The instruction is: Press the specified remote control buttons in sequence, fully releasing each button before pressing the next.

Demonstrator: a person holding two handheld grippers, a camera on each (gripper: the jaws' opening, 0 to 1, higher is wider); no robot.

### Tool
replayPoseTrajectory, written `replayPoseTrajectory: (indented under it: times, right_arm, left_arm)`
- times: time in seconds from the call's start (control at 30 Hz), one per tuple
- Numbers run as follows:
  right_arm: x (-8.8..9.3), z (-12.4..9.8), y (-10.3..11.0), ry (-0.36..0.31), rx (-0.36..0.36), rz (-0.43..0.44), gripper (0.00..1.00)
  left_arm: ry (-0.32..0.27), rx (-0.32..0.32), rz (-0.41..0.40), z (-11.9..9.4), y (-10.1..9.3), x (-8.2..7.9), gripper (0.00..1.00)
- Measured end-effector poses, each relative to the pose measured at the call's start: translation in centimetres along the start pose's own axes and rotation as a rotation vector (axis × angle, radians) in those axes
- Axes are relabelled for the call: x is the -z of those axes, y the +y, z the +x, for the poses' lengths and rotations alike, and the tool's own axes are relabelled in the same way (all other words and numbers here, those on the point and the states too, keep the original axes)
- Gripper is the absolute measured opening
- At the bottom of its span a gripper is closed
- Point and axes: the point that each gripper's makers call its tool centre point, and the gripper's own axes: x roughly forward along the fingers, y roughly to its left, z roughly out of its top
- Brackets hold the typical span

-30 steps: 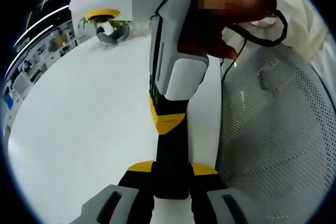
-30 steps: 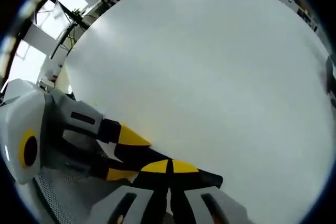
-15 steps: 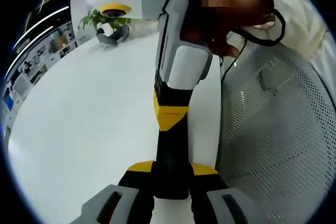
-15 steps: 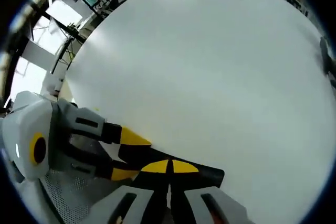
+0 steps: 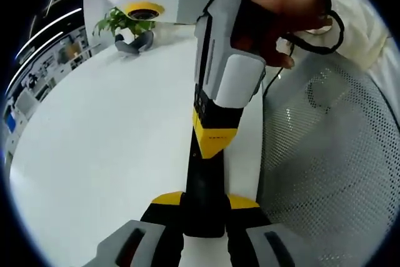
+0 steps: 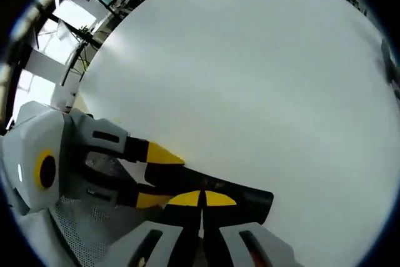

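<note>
Left tongs [image 5: 203, 217] hide most of a black object; plant pot [image 5: 134, 42] beyond is partly covered.

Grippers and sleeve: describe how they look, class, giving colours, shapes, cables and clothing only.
The right gripper has a grey-white moulded body, yellow bands and black jaws. The left gripper matches, with a yellow ring on its pale housing. A cream sleeve and a thin black cable show.

Table [image 5: 94, 154]: plain white. Right gripper [image 5: 215, 92]: white and grey body, yellow bands, black jaws. Left gripper [image 6: 112, 167]: same grey, yellow and black scheme. Mesh chair [image 5: 331, 173]: white with a perforated dot pattern. Far potted plant [image 5: 122, 24]: green leaves, grey pot. Sleeve [image 5: 356, 23]: cream.
</note>
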Motion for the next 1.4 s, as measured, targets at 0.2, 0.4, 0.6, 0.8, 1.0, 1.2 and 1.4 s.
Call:
replayPoseTrajectory:
  times: [0.2,0.4,0.6,0.8,1.0,1.2,1.4]
  right_arm:
    - [0.1,0.1,-0.1,0.001,0.000,0.007,0.00]
    - [0.1,0.1,-0.2,-0.012,0.011,0.028,0.00]
    - [0.2,0.0,-0.3,-0.025,-0.028,0.058,0.00]
    - [0.9,-0.1,-0.2,0.011,-0.021,0.070,0.00]
    - [1.7,-0.3,0.0,0.024,-0.020,0.049,0.00]
    - [1.5,-0.2,0.3,0.022,-0.020,0.051,0.00]
    - [1.6,0.0,0.1,0.034,-0.003,0.041,0.00]
  left_arm:
    - [0.001,0.003,-0.002,0.0,-0.1,0.0,0.24]
    - [-0.008,0.014,-0.020,-0.1,-0.1,-0.1,0.24]
    - [-0.009,0.008,0.001,0.0,-0.2,-0.1,0.24]
    - [0.008,0.003,0.016,0.0,-0.1,-0.1,0.24]
    - [-0.001,0.005,0.010,0.0,-0.1,-0.1,0.24]
    - [0.003,0.004,0.015,-0.1,-0.1,-0.1,0.24]
    - [0.000,0.004,0.012,-0.1,-0.2,-0.1,0.24]
